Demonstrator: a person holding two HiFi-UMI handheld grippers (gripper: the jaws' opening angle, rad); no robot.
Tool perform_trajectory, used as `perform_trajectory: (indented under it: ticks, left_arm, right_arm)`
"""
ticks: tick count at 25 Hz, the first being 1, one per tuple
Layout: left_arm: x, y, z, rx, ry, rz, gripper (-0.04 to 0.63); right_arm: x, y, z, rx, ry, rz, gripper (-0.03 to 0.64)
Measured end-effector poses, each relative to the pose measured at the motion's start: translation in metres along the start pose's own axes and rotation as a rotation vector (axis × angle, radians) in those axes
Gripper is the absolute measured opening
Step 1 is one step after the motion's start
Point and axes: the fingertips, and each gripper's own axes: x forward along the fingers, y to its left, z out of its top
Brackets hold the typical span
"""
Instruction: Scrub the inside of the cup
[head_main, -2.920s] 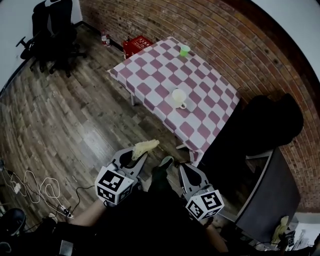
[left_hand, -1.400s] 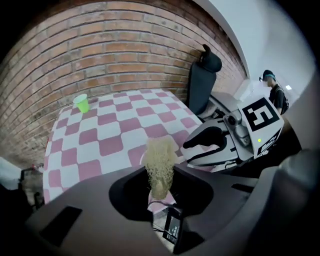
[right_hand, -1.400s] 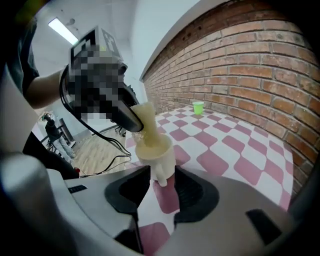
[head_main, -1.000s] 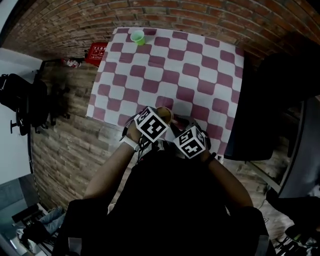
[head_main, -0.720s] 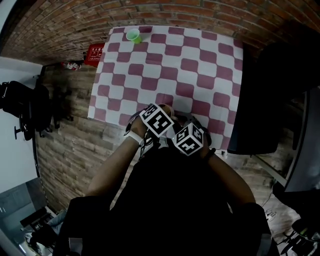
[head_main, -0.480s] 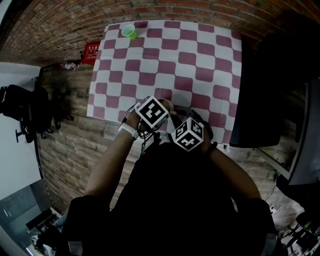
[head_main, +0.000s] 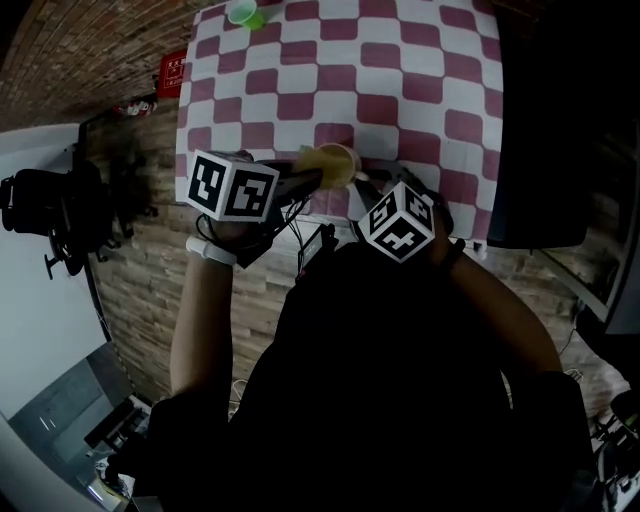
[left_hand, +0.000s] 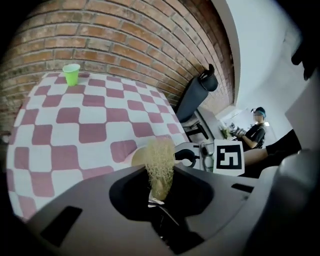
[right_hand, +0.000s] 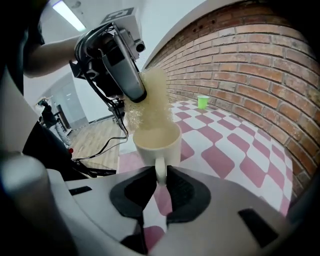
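Left gripper has swung toward 9 o'clock, fingers pinched on the scrubber over the cup. The right gripper, fingers just closed, clamps its handle to steady it at the tabletop's 6 o'clock edge.

Head camera looks down; gripper views share the cup.

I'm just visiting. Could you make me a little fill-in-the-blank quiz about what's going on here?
The right gripper is shut on the cream cup's ____.
The fibrous scrubber is clamped in the ____.
The small cup at the table's far corner is ____.
The wall behind the table is ____.
Missing words: handle; left gripper; green; brick.
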Motion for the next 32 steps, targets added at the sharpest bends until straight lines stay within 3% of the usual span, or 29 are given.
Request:
perform_trajectory:
  ticks: [3,7,10,12,13,15,20,23,25,29,32]
  left_arm:
    - [0.004,0.015,-0.004,0.068,0.040,0.135,0.084]
    - [0.029,0.020,-0.002,0.149,0.100,0.222,0.084]
    - [0.049,0.025,-0.010,0.247,0.195,0.346,0.084]
    - [0.055,0.031,-0.020,0.262,0.256,0.420,0.084]
    - [0.058,0.031,-0.020,0.245,0.245,0.422,0.084]
    - [0.064,0.024,-0.013,0.158,0.169,0.345,0.084]
    - [0.037,0.003,0.006,-0.157,-0.056,0.076,0.084]
    - [0.004,-0.012,0.023,-0.207,-0.182,-0.013,0.084]
    - [-0.010,-0.012,0.027,-0.110,-0.180,0.063,0.084]
    - [-0.002,-0.001,0.015,0.341,0.032,0.346,0.084]
    - [0.029,-0.002,-0.002,0.644,0.216,0.397,0.084]
  right_arm:
    - [0.001,0.000,-0.001,-0.002,0.002,0.001,0.078]
    - [0.000,0.000,0.000,-0.003,0.008,-0.003,0.078]
    - [0.000,0.000,0.002,-0.009,0.011,-0.008,0.078]
    - [-0.001,0.001,0.002,-0.014,0.012,-0.009,0.078]
    - [-0.001,0.002,0.002,-0.017,0.013,-0.008,0.077]
    - [-0.001,0.003,0.002,-0.025,0.011,-0.007,0.077]
    - [-0.003,0.002,0.002,-0.026,0.006,-0.003,0.075]
    - [-0.004,0.004,0.004,-0.025,0.002,0.007,0.074]
    - [-0.004,0.004,0.003,-0.028,0.002,0.008,0.074]
    - [-0.004,0.005,0.003,-0.035,0.000,0.010,0.074]
    - [-0.004,0.006,0.004,-0.039,0.002,0.009,0.074]
